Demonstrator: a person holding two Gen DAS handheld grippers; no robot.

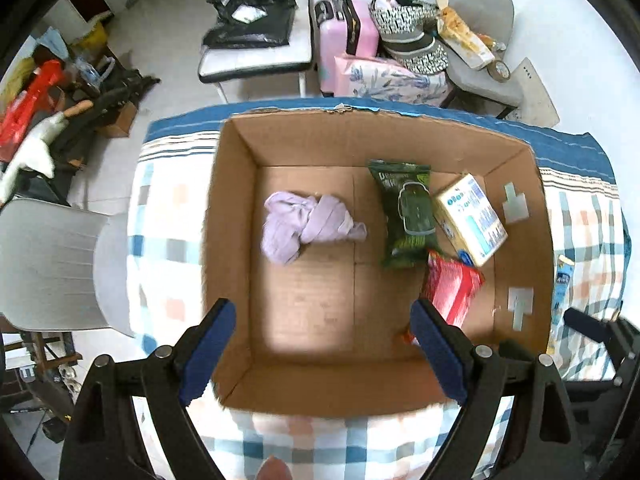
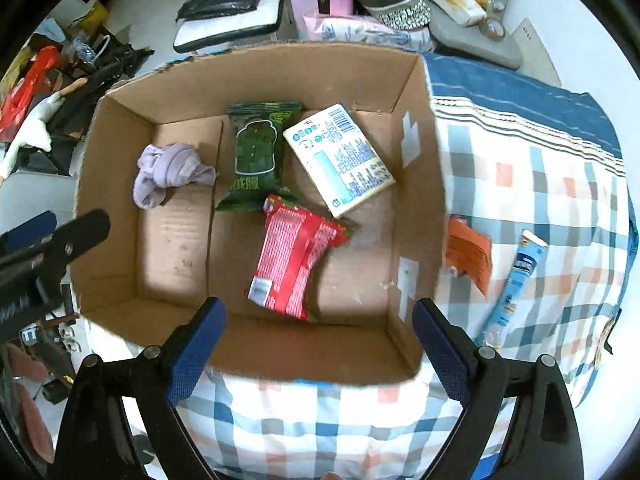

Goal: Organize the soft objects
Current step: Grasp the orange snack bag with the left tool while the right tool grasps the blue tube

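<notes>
An open cardboard box (image 1: 240, 216) (image 2: 416, 128) sits on a checked bedspread. Inside lie a crumpled lilac cloth (image 1: 308, 224) (image 2: 170, 172), a green packet (image 1: 406, 214) (image 2: 256, 156), a cream tissue pack (image 1: 470, 218) (image 2: 340, 158) and a red packet (image 1: 452, 288) (image 2: 296, 256). My left gripper (image 1: 324, 344) is open and empty above the box's near wall. My right gripper (image 2: 320, 340) is open and empty above the near wall. An orange packet (image 2: 470, 252) and a blue tube (image 2: 516, 280) (image 1: 562, 284) lie on the bedspread right of the box.
The checked bedspread (image 1: 168, 240) (image 2: 540, 200) covers the surface under the box. Behind it stand a white chair with a black bag (image 1: 256, 20), a pink suitcase (image 1: 344, 36) and a grey chair (image 1: 480, 40) with clutter. The left gripper shows at the left of the right wrist view (image 2: 52, 248).
</notes>
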